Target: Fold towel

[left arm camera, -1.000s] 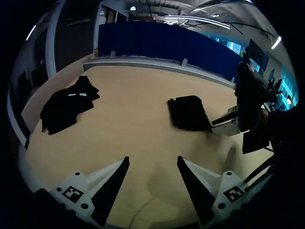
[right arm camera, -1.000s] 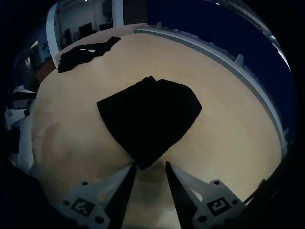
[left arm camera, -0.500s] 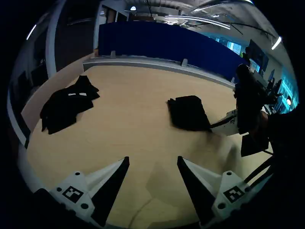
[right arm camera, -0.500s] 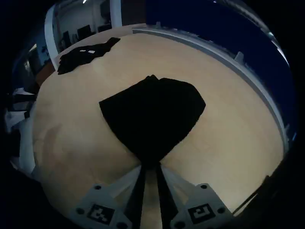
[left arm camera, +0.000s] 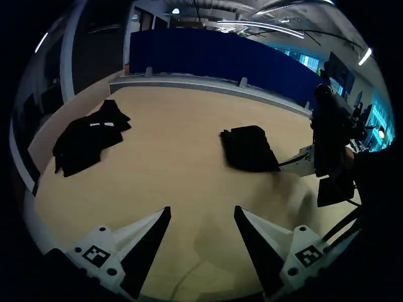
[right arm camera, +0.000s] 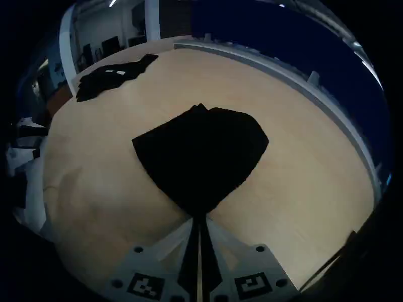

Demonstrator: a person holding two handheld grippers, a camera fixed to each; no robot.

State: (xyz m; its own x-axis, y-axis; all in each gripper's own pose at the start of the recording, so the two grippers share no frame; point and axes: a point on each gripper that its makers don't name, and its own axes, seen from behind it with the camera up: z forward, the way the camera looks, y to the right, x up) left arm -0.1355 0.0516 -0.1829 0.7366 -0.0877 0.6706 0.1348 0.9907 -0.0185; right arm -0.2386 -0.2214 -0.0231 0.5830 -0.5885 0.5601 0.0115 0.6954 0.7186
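A folded black towel (right arm camera: 201,156) lies on the light wooden table (right arm camera: 307,171). My right gripper (right arm camera: 200,220) is shut, its fingertips pinching the towel's near corner. In the left gripper view the same towel (left arm camera: 248,147) lies right of centre, and the right gripper (left arm camera: 294,164), held by a hand in a dark sleeve (left arm camera: 332,136), meets its right corner. My left gripper (left arm camera: 201,211) hovers open over bare table near the front edge, well apart from the towel, with nothing between its fingers.
A loose pile of black towels (left arm camera: 88,138) sits at the table's far left, also seen as the pile (right arm camera: 113,75) at upper left. A blue partition (left arm camera: 216,55) and a grey rail line the table's back edge. Bare wood lies between pile and folded towel.
My right gripper's fingers went from apart to pressed together on the towel's near corner. The towel shifted only slightly. The left gripper stayed still and open.
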